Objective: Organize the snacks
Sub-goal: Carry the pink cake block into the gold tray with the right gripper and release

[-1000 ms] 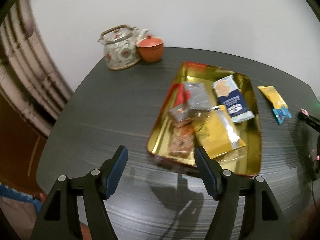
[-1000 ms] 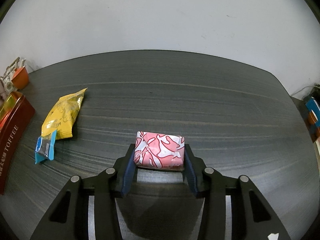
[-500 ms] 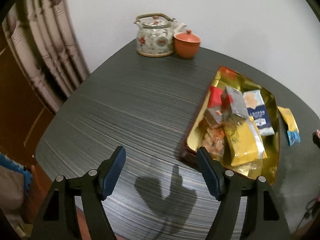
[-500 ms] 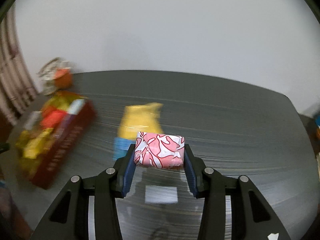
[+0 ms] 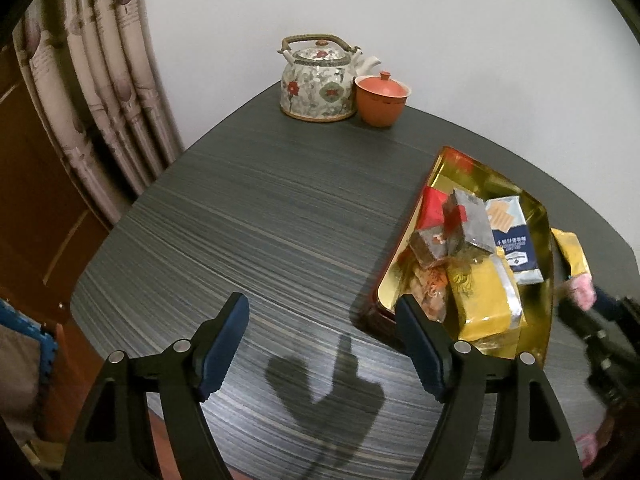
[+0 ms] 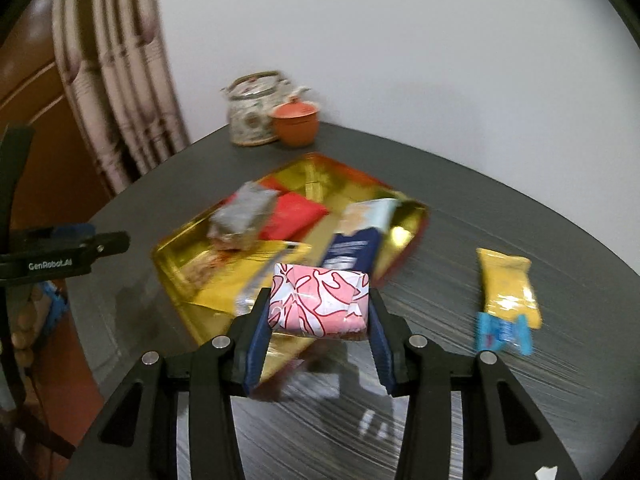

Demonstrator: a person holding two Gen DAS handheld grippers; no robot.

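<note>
Your right tongs [image 6: 318, 320] clamp the pink-and-white snack packet [image 6: 319, 305], carried over the near edge of the gold tray [image 6: 176, 276]. Your left tongs [image 5: 322, 340] gape empty above bare tabletop [image 5: 256, 216], the tray just to their right. Beyond, a yellow snack bag [image 6: 508, 284] lies right of the tray, with teapot [image 5: 318, 80] and orange cup [image 5: 382, 98] farthest.

Shiny foil and metal on a matt, streaked worktop

The worktop [image 5: 256, 216] looks like dark matt wood grain. The tray [image 5: 536, 344] is mirror-bright gold metal, its packets [image 5: 486, 300] crinkled glossy foil and plastic film. The teapot [image 5: 318, 80] is glazed patterned ceramic, the lidded cup [image 5: 380, 100] smooth matt clay. The curtain [image 5: 100, 80] is soft folded cloth.
</note>
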